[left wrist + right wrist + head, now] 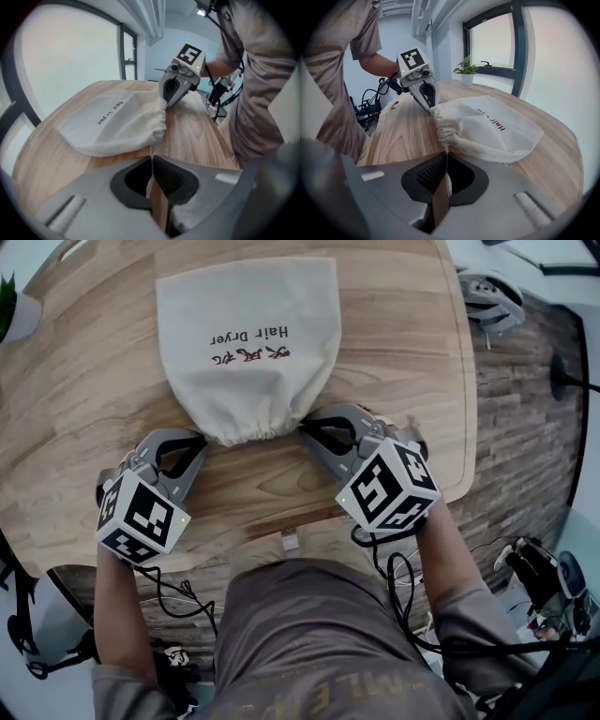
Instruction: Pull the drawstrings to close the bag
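Note:
A cream cloth bag [248, 343] printed "Hair Dryer" lies flat on the wooden table [394, 352], its mouth [246, 434] gathered tight and facing me. My left gripper [201, 442] sits at the mouth's left corner and my right gripper [307, 428] at its right corner. In the left gripper view the jaws of the left gripper [152, 161] are shut on a thin drawstring [152, 149] that runs to the bag [112, 124]. In the right gripper view the right gripper [446, 160] is shut on the other drawstring [446, 151], which leads to the puckered mouth [443, 126].
A potted plant [11, 307] stands at the table's far left edge, also seen as the plant [467, 75] by the window. The table's near edge [281, 545] is just behind both grippers. Cables [403, 587] hang beside my legs. A chair base [492, 298] stands right of the table.

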`<state>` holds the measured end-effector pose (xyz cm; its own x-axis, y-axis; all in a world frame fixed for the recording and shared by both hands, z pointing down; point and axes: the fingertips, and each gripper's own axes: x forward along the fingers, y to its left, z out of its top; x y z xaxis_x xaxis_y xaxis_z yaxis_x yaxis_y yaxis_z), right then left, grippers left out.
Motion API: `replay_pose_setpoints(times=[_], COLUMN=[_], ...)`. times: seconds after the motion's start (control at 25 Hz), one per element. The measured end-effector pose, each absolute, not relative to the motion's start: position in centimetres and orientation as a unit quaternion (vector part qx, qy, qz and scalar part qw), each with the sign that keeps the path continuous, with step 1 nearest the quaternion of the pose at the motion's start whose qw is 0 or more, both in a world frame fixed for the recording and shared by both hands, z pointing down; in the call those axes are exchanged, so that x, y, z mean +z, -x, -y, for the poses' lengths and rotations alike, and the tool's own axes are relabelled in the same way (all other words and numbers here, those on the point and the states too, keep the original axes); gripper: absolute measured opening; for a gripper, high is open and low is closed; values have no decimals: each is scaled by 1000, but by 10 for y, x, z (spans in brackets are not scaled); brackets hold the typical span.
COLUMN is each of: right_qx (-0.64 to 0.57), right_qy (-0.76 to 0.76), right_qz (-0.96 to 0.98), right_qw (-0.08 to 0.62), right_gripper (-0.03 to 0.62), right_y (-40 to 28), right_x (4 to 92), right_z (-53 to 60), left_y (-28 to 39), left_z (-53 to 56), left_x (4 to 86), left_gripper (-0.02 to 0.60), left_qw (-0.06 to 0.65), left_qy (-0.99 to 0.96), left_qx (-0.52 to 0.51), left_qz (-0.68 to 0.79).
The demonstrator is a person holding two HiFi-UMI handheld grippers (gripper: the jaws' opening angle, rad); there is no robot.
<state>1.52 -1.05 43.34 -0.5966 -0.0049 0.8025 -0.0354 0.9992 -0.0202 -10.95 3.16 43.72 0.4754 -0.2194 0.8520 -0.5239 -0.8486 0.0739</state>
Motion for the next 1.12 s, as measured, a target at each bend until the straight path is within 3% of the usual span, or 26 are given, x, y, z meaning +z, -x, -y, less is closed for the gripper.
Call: replay_pose_setpoints(times=[0.16, 0.4, 0.88, 1.12], right_qx=[30, 56, -46, -75], right_qy=[-48, -104, -197, -214], right_qz=[895, 918, 945, 950], right_qw=[442, 378, 257, 216], right_gripper=[35, 34, 34, 34], right_y=[-19, -15, -2, -6], right_x=[426, 387, 213, 128], right_z=[16, 26, 83, 74], left_y=[112, 123, 138, 145], left_z=[-29, -13, 47, 39], left_x=[436, 395, 213, 127], left_gripper=[12, 11, 9, 6], left_qw=[189, 203, 40, 9], left_qy=[-829, -823, -797, -783], left_qx=[454, 373, 277, 227], left_qz=[265, 378, 535, 579])
